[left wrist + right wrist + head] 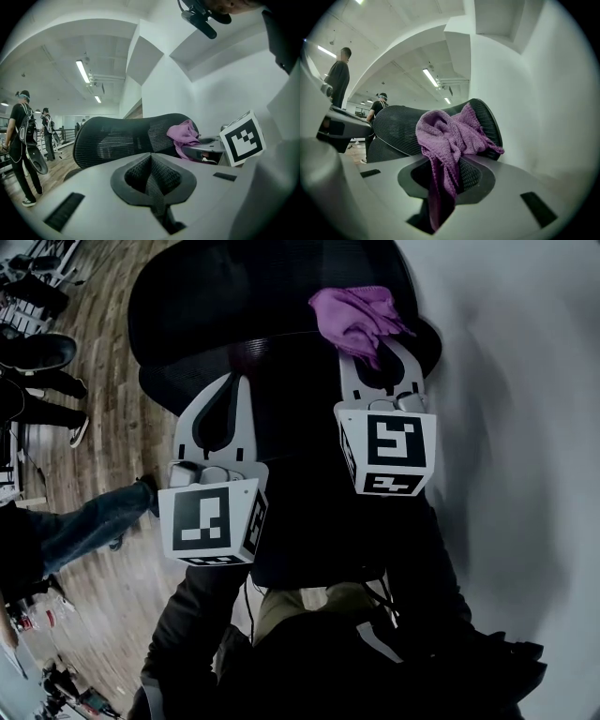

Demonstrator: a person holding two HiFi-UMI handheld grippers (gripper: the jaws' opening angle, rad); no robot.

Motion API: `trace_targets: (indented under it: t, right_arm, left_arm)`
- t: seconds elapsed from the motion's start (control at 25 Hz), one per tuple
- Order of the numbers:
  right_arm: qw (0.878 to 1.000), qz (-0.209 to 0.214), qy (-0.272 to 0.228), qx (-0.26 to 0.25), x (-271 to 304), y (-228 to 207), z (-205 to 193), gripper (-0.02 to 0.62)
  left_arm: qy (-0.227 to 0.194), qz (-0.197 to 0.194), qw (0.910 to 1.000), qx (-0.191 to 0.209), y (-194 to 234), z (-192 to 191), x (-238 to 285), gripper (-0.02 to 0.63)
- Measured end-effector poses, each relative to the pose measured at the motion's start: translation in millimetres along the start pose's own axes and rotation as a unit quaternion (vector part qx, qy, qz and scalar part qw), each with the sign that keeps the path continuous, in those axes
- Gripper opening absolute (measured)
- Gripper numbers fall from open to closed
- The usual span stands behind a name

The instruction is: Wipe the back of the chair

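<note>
One chair, black mesh. The chair back [234, 296] has a curved top edge that runs across both gripper views. One purple cloth [361, 315] is bunched on that edge toward its right end, spilling over the rim.

The right gripper [377, 352] has its jaws pinched on the cloth. In the right gripper view a fold hangs down btwn the pads & the rest heaps up against the mesh. The left gripper [232, 381] sits to the left of it, jaws pressed together w/ nothing btwn them. Its tips are over the dark chair, but I can't tell if they touch the mesh. The two grippers are near each other, not touching.

Room to move: the white wall [525, 427] is close on the chair's right side, so there's little slack at the cloth end. The left side opens onto a wide run of wood floor [103, 437], but people are on it. The left gripper view shows two standing figures [21, 140] in the bkgd, well apart from the chair. The head view catches a leg in jeans [84, 521] & dark shoes [37, 351] at its left edge.

Count: 1 chair, 1 cloth, 2 grippers, 2 marker cubes [211, 521] (one per gripper), 2 ceiling strip lights [83, 70] in the left gripper view.
</note>
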State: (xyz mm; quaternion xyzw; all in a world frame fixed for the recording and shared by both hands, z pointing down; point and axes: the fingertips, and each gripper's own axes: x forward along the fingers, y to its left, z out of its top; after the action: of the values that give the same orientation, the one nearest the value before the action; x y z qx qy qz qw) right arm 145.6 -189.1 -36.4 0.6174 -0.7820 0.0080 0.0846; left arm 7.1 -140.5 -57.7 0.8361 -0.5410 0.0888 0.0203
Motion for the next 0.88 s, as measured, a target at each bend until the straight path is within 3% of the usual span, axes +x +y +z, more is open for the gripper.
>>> trace_targets:
  t: [0.16, 0.68, 0.88]
  right_arm:
    - [1.0, -0.001, -0.001, -0.001, 3.9, -34.0, 12.5, 0.088]
    - [1.0, 0.0, -0.009, -0.001, -19.4, -31.2, -10.0, 0.087]
    - [1.0, -0.001, -0.004, 0.003, -14.3, -48.9, -0.9, 0.087]
  left_arm:
    - [0.0, -0.003, 1.0, 0.001, -21.1, 19.5, 22.2, 0.009]
    - [0.002, -0.017, 0.9998, 0.011, -37.9, 0.3, 15.0, 0.009]
    - [0.002, -0.028, 0.9995, 0.014, -46.8, 17.6, 32.2, 0.009]
